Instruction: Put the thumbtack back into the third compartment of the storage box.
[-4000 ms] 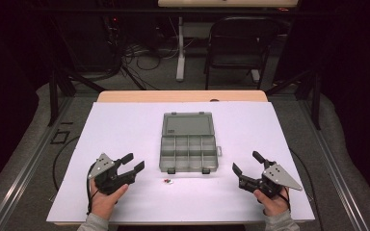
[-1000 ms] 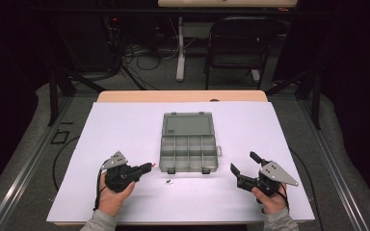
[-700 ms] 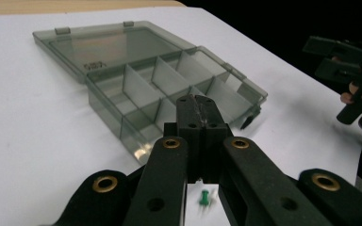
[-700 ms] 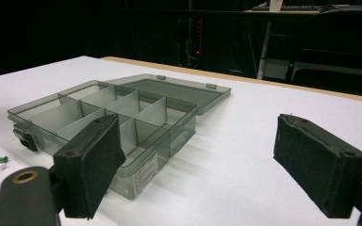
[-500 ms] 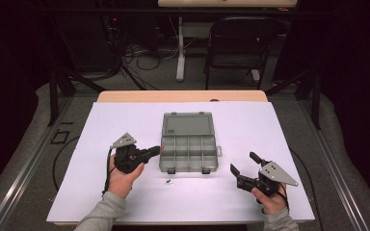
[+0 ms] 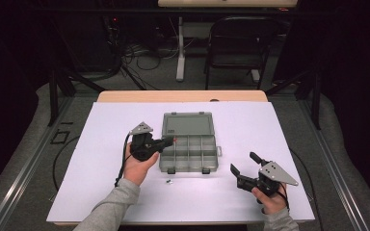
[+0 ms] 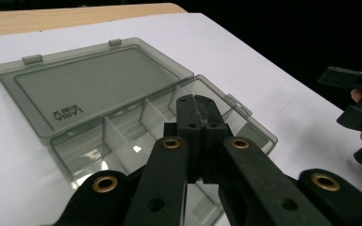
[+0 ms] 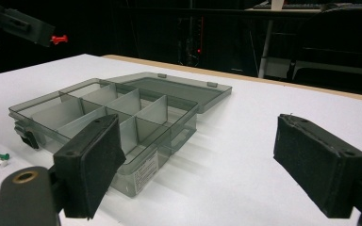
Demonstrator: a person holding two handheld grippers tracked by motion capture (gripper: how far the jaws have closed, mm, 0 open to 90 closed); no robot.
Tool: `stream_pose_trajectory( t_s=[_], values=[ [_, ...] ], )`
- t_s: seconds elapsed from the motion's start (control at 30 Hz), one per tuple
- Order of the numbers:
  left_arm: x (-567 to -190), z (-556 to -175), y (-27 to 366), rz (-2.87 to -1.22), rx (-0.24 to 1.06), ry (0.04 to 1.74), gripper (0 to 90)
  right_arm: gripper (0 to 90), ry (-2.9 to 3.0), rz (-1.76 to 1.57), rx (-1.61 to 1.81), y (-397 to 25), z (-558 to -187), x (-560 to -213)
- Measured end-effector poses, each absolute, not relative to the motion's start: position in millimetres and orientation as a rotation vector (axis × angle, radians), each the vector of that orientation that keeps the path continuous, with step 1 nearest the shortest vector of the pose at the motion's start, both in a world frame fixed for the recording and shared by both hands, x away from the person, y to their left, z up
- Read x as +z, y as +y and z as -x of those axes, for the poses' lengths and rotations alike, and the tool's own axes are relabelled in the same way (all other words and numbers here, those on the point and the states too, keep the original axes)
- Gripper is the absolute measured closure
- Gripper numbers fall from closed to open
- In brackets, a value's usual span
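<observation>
Glossy translucent plastic box (image 6: 189,143)

The middle of the white table sheet (image 6: 101,144) is being occupied by the open grey translucent plastic compartment box (image 6: 189,153), its flat lid (image 6: 188,124) lying back toward the far edge. The air over the box's left compartments is being taken up by the left gripper (image 6: 169,141), its jaws pressed together on a small red push pin (image 8: 59,38). Just in front of the box, the sheet is being obstructed by small green and white push pins (image 6: 169,181). Open sheet is being left between the box and the right gripper (image 6: 244,168), whose jaws are spread wide.
</observation>
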State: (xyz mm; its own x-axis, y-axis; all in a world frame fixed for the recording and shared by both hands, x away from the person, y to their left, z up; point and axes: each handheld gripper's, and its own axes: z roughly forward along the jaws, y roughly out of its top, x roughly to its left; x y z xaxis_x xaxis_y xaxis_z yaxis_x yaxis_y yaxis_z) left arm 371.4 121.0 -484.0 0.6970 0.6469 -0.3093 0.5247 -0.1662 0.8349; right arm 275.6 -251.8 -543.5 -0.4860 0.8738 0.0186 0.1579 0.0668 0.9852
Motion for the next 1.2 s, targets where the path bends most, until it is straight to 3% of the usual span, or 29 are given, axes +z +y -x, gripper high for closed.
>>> stream_pose_trajectory(
  t_s=[0.6, 1.2],
  values=[
    [-498.2, -404.2, 69.1, -1.939, 0.129, 0.965, 90.0, 15.4, 1.733, -1.030, 1.463, -252.5, -276.2, -543.6],
    [-517.8, -410.2, 38.4, -2.080, 0.127, 1.001, 90.0, 15.4, 1.736, -1.027, 1.470, -252.5, -276.4, -543.5]
  ],
)
